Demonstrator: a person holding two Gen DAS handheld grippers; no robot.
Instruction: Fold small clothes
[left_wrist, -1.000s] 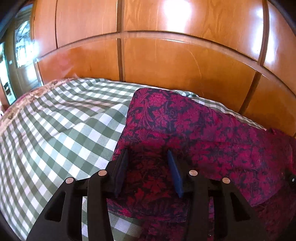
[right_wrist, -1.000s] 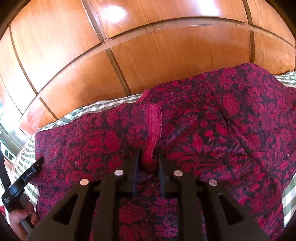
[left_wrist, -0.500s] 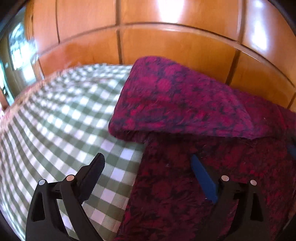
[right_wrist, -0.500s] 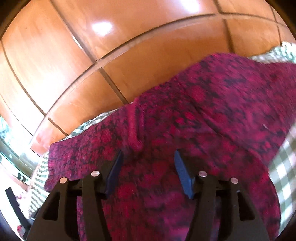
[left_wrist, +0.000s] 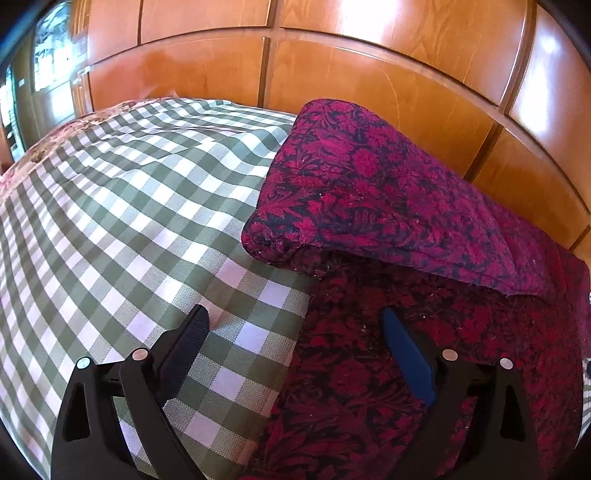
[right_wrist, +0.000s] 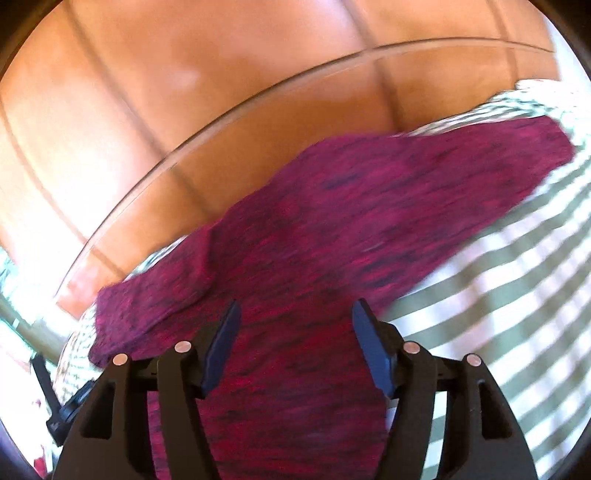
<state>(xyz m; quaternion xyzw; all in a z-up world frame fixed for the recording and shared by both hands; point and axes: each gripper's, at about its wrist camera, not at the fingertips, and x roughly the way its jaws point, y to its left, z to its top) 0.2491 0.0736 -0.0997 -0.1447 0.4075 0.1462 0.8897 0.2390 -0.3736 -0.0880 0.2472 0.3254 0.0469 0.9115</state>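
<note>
Left gripper (left_wrist: 293, 334): fingers spread wide, nothing between them, held low and angled forward over the near edge of the red floral garment (left_wrist: 388, 206). Its left finger sits above the green checked cloth (left_wrist: 122, 206), its right finger above the garment's lower layer.

Right gripper (right_wrist: 295, 338): fingers also spread apart, empty, poised above the garment (right_wrist: 332, 229); this view is motion-blurred.

Garment lies on the checked cloth, close to the wooden panelling (left_wrist: 369, 74), with its far part folded over onto the near part, the folded edge facing the left gripper.
</note>
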